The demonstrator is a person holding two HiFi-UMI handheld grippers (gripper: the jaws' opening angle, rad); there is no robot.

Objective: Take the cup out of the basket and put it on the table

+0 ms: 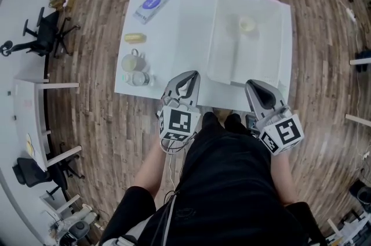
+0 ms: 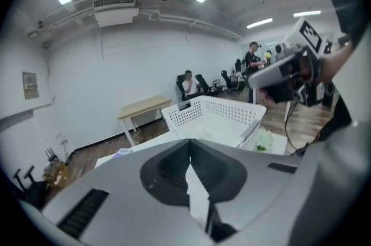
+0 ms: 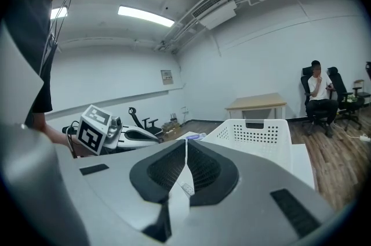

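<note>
Left gripper (image 1: 186, 79) and right gripper (image 1: 256, 89) are held side by side at the near edge of the white table (image 1: 185, 36) in the head view. Both point away from the person, each with its marker cube toward the body. A white basket (image 1: 215, 42) stands on the table's right half. A small pale cup (image 1: 246, 24) sits inside it, toward the far end and apart from both grippers. On the table's left part lie a blue-and-white packet (image 1: 152, 2), a yellow item (image 1: 135, 38), a pale mug (image 1: 132, 61) with a handle and, just beside the mug, a small clear-looking object (image 1: 139, 78). The floor is wood plank.

The left gripper view shows that gripper's jaws meeting at the tips with nothing between them. Past them the perforated basket stands on the table, and the right gripper shows at the upper right, held in a hand. A small whitish-green thing (image 2: 264, 140) shows by the basket's near corner; what it is cannot be told.

The right gripper view shows its jaws likewise pressed together and empty. The basket lies ahead to the right, and the left gripper is at the left with its marker cube up. A wooden desk (image 3: 255, 104) stands against the far wall, with a seated person (image 3: 317, 88) near it.
</note>
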